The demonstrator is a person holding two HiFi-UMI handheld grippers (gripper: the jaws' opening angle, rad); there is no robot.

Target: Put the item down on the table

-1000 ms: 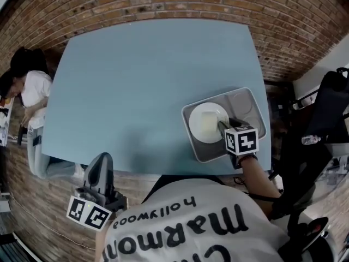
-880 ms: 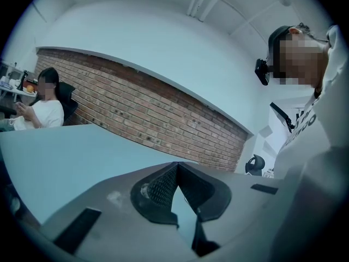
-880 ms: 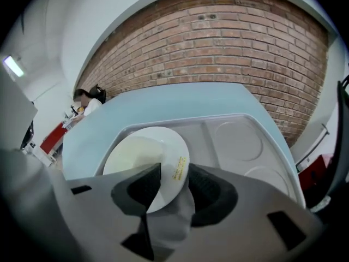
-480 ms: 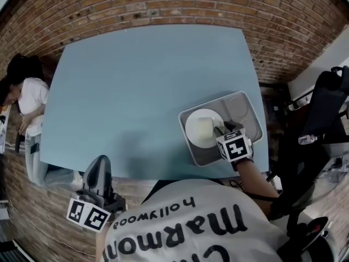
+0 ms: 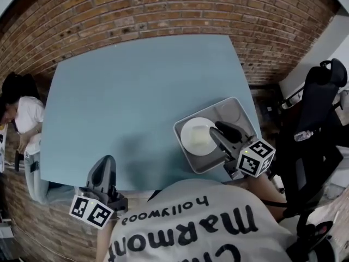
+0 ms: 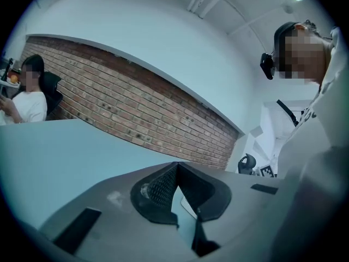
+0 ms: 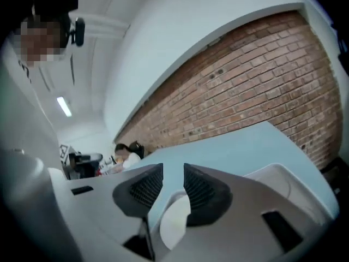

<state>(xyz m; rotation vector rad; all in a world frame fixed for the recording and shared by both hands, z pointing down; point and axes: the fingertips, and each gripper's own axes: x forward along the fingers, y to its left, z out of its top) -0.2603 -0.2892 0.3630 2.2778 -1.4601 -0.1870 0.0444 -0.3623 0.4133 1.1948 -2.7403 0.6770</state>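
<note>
A: Where does the tray [image 5: 233,112] stand?

B: Flat on the blue table [image 5: 136,91], by its near right corner. The tray's big compartment holds a white plate [image 5: 197,135]. There is something pale on the plate that I cannot make out. The smaller compartments on the tray's far side look bare.

A: And the right gripper [image 5: 218,130]?

B: It hangs over the tray's near side, pointing at the plate. Its jaws stand apart with nothing between them, and the plate shows below the gap.

A: The left gripper [image 5: 105,165]?

B: Well apart from the tray, off the table's near edge, its jaw tips pressed together on nothing.

A: Anyone else?

B: A seated person [image 5: 22,111], on the side of the table opposite the tray.
</note>
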